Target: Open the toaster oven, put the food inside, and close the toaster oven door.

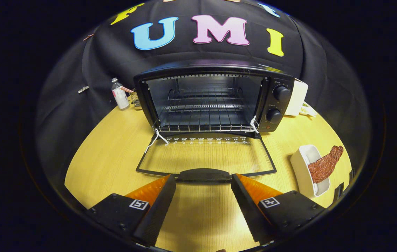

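The black toaster oven (pixel 216 99) stands at the far side of the pale wooden table (pixel 114 147), against the black cloth wall. Its glass door (pixel 206 155) is fully lowered and lies flat on the table, hinged along the oven's lower front edge. The door's black handle (pixel 204 174) sits at the near edge, just ahead of the fingertips and roughly centred on the gap between them.

The gripper (pixel 203 182) hovers low over the table with its two fingers spread well apart. Nothing is held between them; bare table shows in the gap. Whether the tips touch the handle cannot be told, though they appear just short of it.

Inside the oven, a wire rack (pixel 203 105) is visible across the cavity. Two round black knobs (pixel 278 104) sit one above the other on the oven's right-hand panel.

The food, a reddish-brown ribbed piece of meat (pixel 325 164), lies in a white oblong dish (pixel 302 168) on the table, off to the right of the door and to the right of the right finger. One end of the meat overhangs the dish's far rim.

A small clear plastic bottle (pixel 119 94) stands upright left of the oven. A white box-like object (pixel 298 98) stands just right of the oven.
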`<state>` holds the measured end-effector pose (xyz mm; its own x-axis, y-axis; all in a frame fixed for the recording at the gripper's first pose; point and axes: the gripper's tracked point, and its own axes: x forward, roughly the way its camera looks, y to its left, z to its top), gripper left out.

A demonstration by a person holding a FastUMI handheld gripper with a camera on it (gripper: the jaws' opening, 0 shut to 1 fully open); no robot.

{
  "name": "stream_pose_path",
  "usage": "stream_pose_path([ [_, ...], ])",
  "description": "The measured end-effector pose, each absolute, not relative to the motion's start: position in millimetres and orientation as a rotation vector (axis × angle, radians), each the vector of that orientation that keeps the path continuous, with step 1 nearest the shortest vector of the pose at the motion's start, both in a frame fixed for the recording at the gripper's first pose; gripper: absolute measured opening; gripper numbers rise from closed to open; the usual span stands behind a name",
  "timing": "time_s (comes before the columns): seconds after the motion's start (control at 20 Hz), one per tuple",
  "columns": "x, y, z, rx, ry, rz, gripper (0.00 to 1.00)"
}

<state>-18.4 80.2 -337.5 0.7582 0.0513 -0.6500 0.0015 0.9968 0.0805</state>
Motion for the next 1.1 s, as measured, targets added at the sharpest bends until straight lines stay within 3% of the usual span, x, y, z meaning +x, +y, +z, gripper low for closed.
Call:
stream_pose_path([
  [0.55, -34.2, 35.2, -214.0, 0.141, 0.479, 0.131, 0.98],
  [0.7, -44.2, -5.2, -195.7, 0.19, 0.519, 0.176, 0.98],
  [1.1, -48.6, -168.6, -190.3, 0.213, 0.644, 0.133, 0.98],
])
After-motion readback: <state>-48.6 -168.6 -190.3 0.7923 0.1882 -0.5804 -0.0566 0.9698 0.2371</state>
